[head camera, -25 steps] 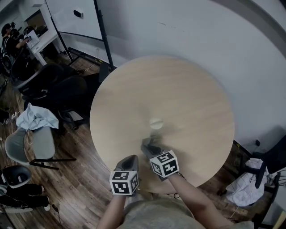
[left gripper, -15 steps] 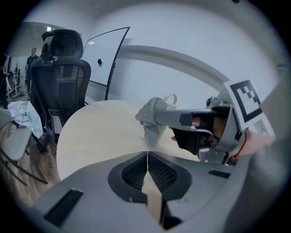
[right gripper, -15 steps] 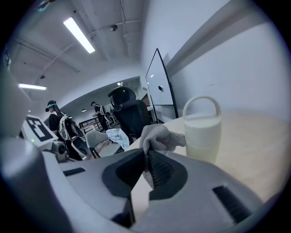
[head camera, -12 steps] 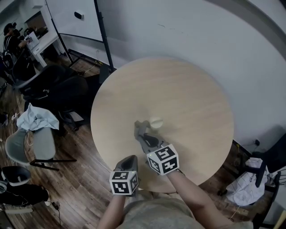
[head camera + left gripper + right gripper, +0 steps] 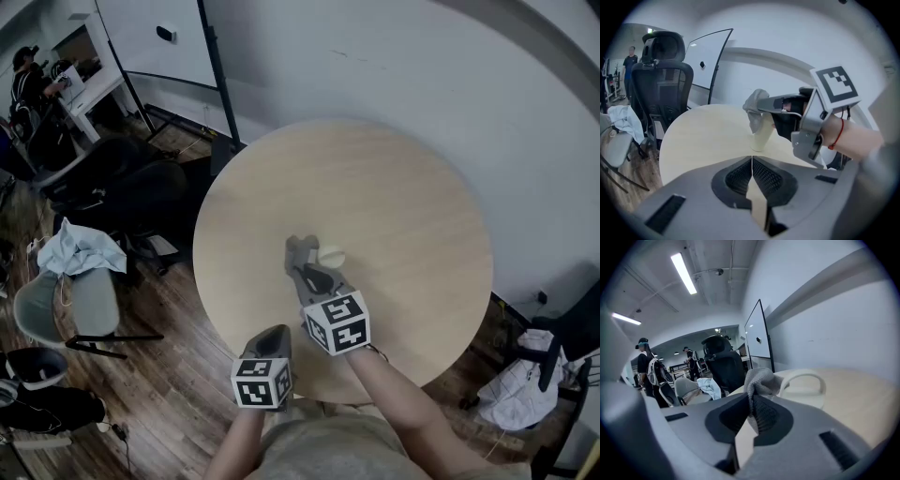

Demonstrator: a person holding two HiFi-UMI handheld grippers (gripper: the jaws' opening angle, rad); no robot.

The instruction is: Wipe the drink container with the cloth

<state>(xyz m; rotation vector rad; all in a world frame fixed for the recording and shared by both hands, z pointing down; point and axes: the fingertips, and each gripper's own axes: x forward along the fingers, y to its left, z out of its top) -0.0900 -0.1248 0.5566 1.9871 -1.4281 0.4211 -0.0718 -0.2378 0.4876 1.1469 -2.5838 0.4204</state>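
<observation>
A small cream drink container [image 5: 330, 255] with a loop handle on top stands near the middle of the round table [image 5: 403, 197]. My right gripper [image 5: 303, 266] is shut on a grey cloth [image 5: 299, 249], and the cloth rests against the container's left side. The right gripper view shows the cloth [image 5: 759, 379] bunched between the jaws, with the container [image 5: 802, 389] just behind it. My left gripper [image 5: 274, 337] hangs at the table's near edge, shut and empty. In its view the jaws [image 5: 751, 165] meet, and the container [image 5: 761, 135] and cloth [image 5: 753, 104] lie ahead.
Black office chairs [image 5: 122, 187] and a grey chair with a pale garment [image 5: 80, 248] stand left of the table on the wood floor. A whiteboard [image 5: 155, 37] leans at the back wall. People sit at a desk far left [image 5: 28, 75]. Bags lie at the right [image 5: 520, 394].
My right gripper has carried the cloth forward across the table, from short of the container up to its left side. The left gripper has stayed at the near edge.
</observation>
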